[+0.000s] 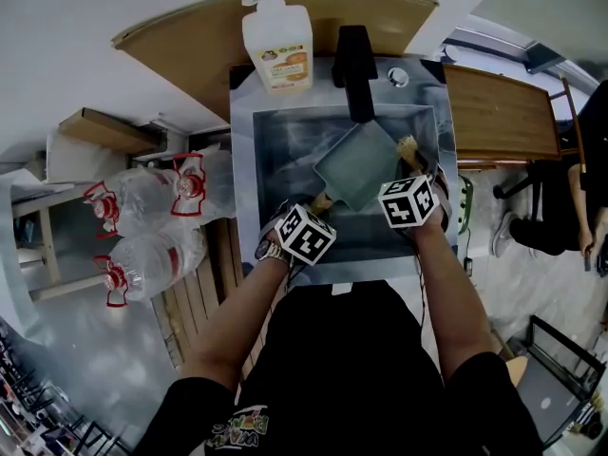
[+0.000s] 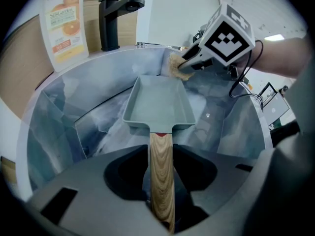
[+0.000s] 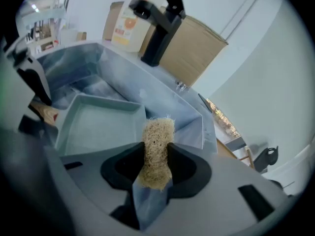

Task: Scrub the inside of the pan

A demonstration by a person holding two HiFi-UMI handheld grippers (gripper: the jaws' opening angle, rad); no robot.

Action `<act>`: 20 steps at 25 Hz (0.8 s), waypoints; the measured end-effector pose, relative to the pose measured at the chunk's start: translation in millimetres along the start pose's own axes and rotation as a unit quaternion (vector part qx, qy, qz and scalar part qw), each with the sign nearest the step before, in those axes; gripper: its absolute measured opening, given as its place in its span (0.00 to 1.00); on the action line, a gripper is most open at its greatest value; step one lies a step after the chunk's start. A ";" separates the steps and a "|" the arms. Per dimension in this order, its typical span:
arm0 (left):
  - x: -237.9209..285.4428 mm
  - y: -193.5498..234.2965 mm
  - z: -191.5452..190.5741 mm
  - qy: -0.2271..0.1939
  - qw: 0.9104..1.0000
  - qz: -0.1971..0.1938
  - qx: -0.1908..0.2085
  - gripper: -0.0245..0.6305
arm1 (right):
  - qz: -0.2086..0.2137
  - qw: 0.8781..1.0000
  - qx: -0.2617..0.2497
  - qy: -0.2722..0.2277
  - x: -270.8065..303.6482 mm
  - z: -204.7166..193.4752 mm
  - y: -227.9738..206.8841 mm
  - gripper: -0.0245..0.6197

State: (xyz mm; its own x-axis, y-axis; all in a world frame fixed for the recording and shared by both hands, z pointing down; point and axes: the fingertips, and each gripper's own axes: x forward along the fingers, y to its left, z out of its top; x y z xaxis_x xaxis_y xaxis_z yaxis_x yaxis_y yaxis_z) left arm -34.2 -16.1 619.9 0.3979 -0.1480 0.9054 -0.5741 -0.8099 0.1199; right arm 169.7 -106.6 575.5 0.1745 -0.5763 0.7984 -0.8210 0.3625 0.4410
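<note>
A grey-green rectangular pan lies tilted in the steel sink, its wooden handle pointing back toward me. My left gripper is shut on that handle, which runs straight between the jaws in the left gripper view. My right gripper is shut on a tan loofah sponge. The sponge hangs just above the pan's far right corner; I cannot tell whether it touches the rim. The pan's inside looks bare and matte.
A black tap stands over the sink's back edge, with a dish soap bottle to its left. Large water bottles lie on the floor at left. A wooden table stands at right.
</note>
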 end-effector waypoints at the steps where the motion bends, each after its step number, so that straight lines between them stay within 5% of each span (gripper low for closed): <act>1: -1.9 0.0 0.4 -0.002 1.000 0.004 0.001 0.29 | 0.017 0.999 0.018 -0.025 -6.7 5.8 -0.2 0.27; 7: -27.9 9.7 14.3 -0.035 0.998 0.058 -0.015 0.29 | 0.110 0.976 0.108 -0.152 -52.5 38.1 -8.8 0.27; 11: -66.0 14.5 41.2 -0.104 0.989 0.093 -0.040 0.26 | 0.155 0.957 0.133 -0.207 -84.5 48.0 -16.4 0.27; 16: -128.8 7.2 84.3 -0.239 0.960 0.134 -0.053 0.09 | 0.185 0.939 0.131 -0.259 -124.0 52.5 -27.8 0.27; 20: -173.8 -10.6 106.8 -0.308 0.937 0.159 -0.050 0.05 | 0.196 0.927 0.118 -0.297 -159.6 53.8 -38.0 0.27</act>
State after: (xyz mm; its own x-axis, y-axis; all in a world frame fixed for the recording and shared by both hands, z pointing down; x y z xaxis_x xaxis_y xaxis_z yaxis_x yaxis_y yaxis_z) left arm -20.8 -42.4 417.9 0.5146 -0.6977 0.4984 -0.7860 -0.6161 -0.0509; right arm 143.8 -67.8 409.2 -0.4359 -0.7613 0.4800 -0.8662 0.4996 0.0057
